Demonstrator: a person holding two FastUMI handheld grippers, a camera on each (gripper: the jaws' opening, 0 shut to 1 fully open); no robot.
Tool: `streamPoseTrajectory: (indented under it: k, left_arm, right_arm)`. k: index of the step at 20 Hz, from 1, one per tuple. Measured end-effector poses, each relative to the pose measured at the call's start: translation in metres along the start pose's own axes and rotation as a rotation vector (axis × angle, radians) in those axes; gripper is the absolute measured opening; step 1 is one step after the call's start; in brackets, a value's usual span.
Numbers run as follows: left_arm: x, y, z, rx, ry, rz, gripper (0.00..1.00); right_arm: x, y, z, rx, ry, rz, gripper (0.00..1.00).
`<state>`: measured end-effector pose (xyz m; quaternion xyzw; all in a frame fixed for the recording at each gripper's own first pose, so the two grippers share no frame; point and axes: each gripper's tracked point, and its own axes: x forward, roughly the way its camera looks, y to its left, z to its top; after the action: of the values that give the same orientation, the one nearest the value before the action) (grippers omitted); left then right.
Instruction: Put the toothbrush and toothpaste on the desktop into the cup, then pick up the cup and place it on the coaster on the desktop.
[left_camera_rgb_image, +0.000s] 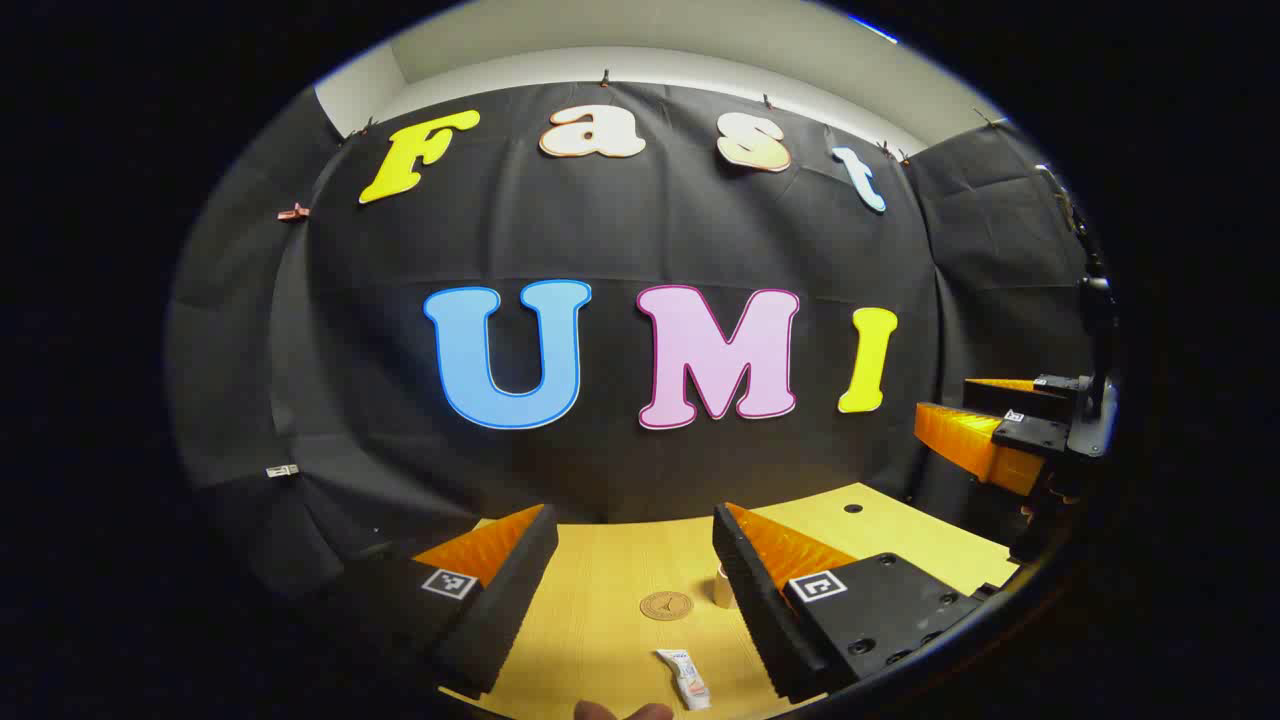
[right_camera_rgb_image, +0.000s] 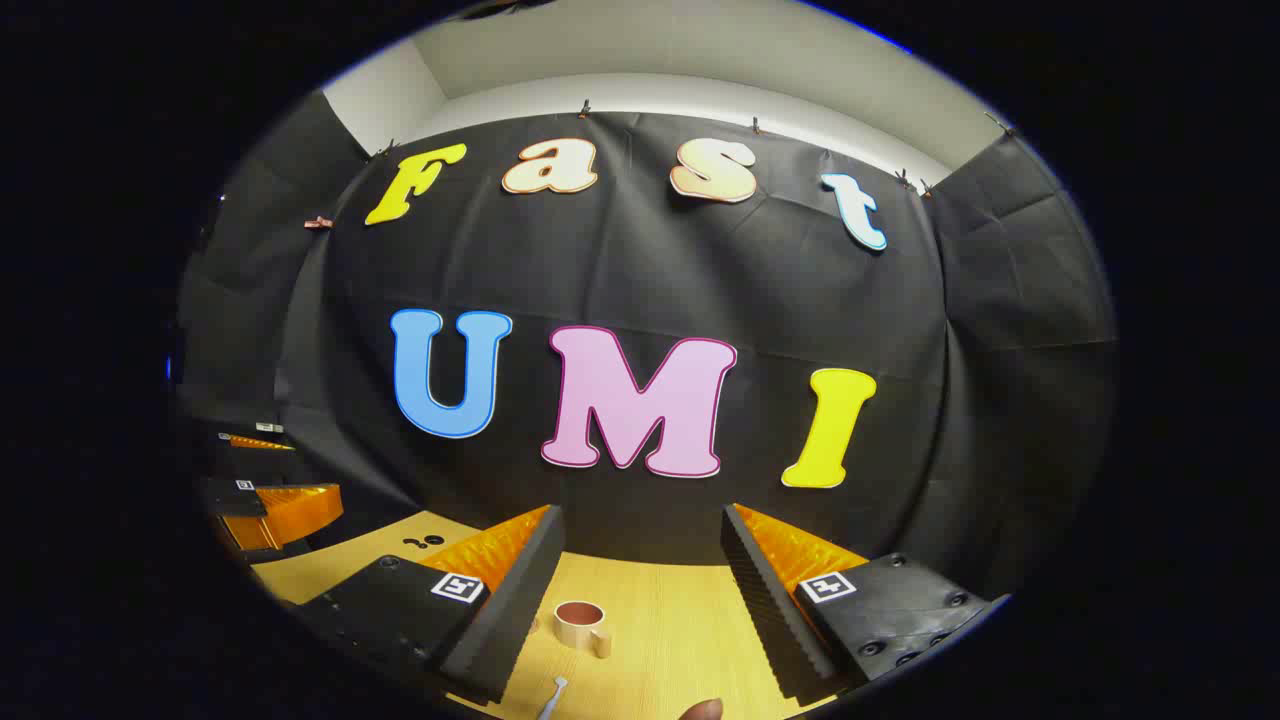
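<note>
In the left gripper view my left gripper (left_camera_rgb_image: 635, 545) is open above the wooden desktop (left_camera_rgb_image: 600, 600). Between its fingers lie a round brown coaster (left_camera_rgb_image: 666, 605) and, nearer me, a white toothpaste tube (left_camera_rgb_image: 684, 678). The cup (left_camera_rgb_image: 723, 588) peeks out beside the right finger. The right gripper (left_camera_rgb_image: 955, 420) hangs open at the right edge. In the right gripper view my right gripper (right_camera_rgb_image: 640, 545) is open over the desktop (right_camera_rgb_image: 670, 620). A cream cup (right_camera_rgb_image: 581, 624) with a dark inside stands between its fingers. The toothbrush (right_camera_rgb_image: 552, 698) tip lies at the bottom. The left gripper (right_camera_rgb_image: 280, 500) shows far left.
A fingertip (left_camera_rgb_image: 625, 711) shows at the bottom of the left gripper view, another fingertip (right_camera_rgb_image: 700, 710) at the bottom of the right gripper view. Small dark holes (left_camera_rgb_image: 852, 508) mark the desktop near its back edge. The black cloth wall closes the back.
</note>
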<state>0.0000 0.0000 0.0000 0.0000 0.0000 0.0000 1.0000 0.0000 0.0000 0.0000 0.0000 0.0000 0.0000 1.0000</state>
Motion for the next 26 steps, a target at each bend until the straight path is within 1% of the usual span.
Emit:
streamPoseTrajectory:
  k: [5, 10, 14, 16, 20, 21, 23, 26]
  left_arm:
    - [0.007, -0.006, -0.009, 0.001, 0.024, 0.007, 0.97]
    - [0.012, -0.012, -0.014, 0.005, 0.044, 0.015, 0.97]
    - [0.014, -0.019, -0.02, 0.014, 0.063, 0.018, 0.97]
    - [0.017, -0.023, -0.029, 0.022, 0.081, 0.019, 0.97]
    - [0.028, -0.034, -0.071, 0.063, 0.167, 0.028, 0.97]
    - [0.031, -0.036, -0.086, 0.082, 0.19, 0.034, 0.92]
    - [0.037, -0.041, -0.11, 0.11, 0.226, 0.041, 0.98]
    - [0.052, -0.052, -0.145, 0.101, 0.296, 0.036, 0.98]
  right_arm:
    - [0.006, -0.004, -0.008, 0.002, 0.014, 0.014, 0.97]
    - [0.012, -0.012, -0.015, 0.023, 0.026, 0.012, 0.97]
    - [0.013, -0.017, -0.023, 0.015, 0.045, 0.02, 0.97]
    - [0.014, -0.019, -0.027, 0.017, 0.052, 0.024, 0.97]
    - [0.015, -0.023, -0.037, 0.012, 0.074, 0.034, 0.97]
    - [0.015, -0.024, -0.04, 0.012, 0.081, 0.036, 0.97]
    - [0.014, -0.027, -0.048, 0.014, 0.097, 0.04, 0.97]
    - [0.015, -0.031, -0.065, 0.014, 0.137, 0.052, 0.97]
